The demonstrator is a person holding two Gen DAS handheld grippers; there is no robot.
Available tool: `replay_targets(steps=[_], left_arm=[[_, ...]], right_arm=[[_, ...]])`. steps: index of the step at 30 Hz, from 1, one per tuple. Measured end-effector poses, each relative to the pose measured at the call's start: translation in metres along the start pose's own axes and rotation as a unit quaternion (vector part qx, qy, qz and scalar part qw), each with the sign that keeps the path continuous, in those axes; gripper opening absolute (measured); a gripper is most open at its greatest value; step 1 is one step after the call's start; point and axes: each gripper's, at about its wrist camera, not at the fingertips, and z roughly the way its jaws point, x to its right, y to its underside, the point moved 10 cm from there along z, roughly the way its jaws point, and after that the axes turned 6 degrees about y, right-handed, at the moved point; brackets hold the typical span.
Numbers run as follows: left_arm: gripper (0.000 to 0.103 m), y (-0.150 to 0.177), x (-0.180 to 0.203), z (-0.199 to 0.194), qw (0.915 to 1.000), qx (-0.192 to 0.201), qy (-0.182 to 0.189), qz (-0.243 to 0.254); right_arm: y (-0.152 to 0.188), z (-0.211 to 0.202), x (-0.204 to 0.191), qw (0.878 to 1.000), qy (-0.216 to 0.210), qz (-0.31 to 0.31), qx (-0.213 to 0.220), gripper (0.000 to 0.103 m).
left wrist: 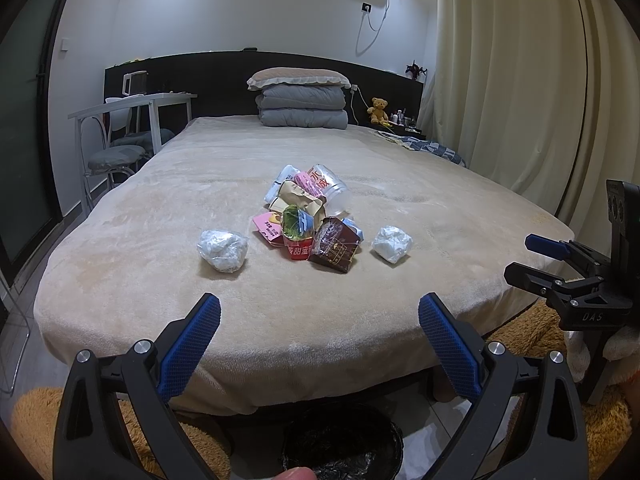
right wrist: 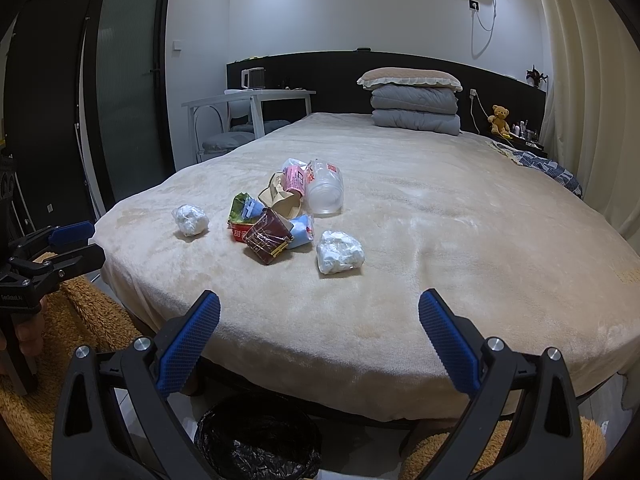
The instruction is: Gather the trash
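A heap of trash lies mid-bed: a brown carton (left wrist: pixel 335 249) (right wrist: pixel 267 240), a green and red wrapper (left wrist: pixel 297 232) (right wrist: pixel 242 216), a clear plastic cup (left wrist: pixel 329 184) (right wrist: pixel 325 192) and pink packets. A crumpled white wad (left wrist: pixel 223 250) (right wrist: pixel 190 220) lies to its left, another (left wrist: pixel 392 243) (right wrist: pixel 340 258) to its right. My left gripper (left wrist: pixel 320 334) is open and empty at the bed's foot; it also shows in the right wrist view (right wrist: pixel 76 246). My right gripper (right wrist: pixel 320 332) is open and empty, seen at the side in the left wrist view (left wrist: pixel 532 258). A black-lined bin (left wrist: pixel 342 444) (right wrist: pixel 258 436) stands on the floor below.
The beige bed (left wrist: pixel 280 320) (right wrist: pixel 440 280) has a pillow on folded quilts (left wrist: pixel 302 100) at its head. A white desk and chairs (left wrist: pixel 120 128) stand left. Curtains (left wrist: pixel 520 80) hang right. A teddy bear (left wrist: pixel 379 110) sits by the headboard. Orange rugs (right wrist: pixel 80 312) lie on the floor.
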Motion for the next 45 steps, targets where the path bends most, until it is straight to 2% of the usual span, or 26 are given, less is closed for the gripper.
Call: replay_targets(steps=[22,26,32,38,45], left_arm=[[0.096,0.002,-0.008,0.003,0.9999,-0.010,0.006,-0.011],[0.097,0.002,-0.014,0.004,0.9998,-0.009,-0.014,-0.015],[0.096,0.006,-0.028,0.018,0.9981,-0.035,-0.012,-0.049],[0.096,0.008,-0.033,0.035,0.9967,-0.068,-0.009,-0.044],[0.096,0.007,-0.049,0.053,0.9931,-0.099,-0.003,-0.062]], right_arm=[[0.007,0.000,0.005,1.000,-0.005,0.007,-0.010,0.099],[0.006,0.005,0.010,0.999,-0.017,0.026,-0.022,0.099],[0.006,0.018,0.021,0.998,-0.014,0.042,-0.043,0.099],[0.003,0.040,0.028,0.996,-0.020,0.050,-0.071,0.099],[-0.001,0.068,0.036,0.992,-0.036,0.060,-0.103,0.099]])
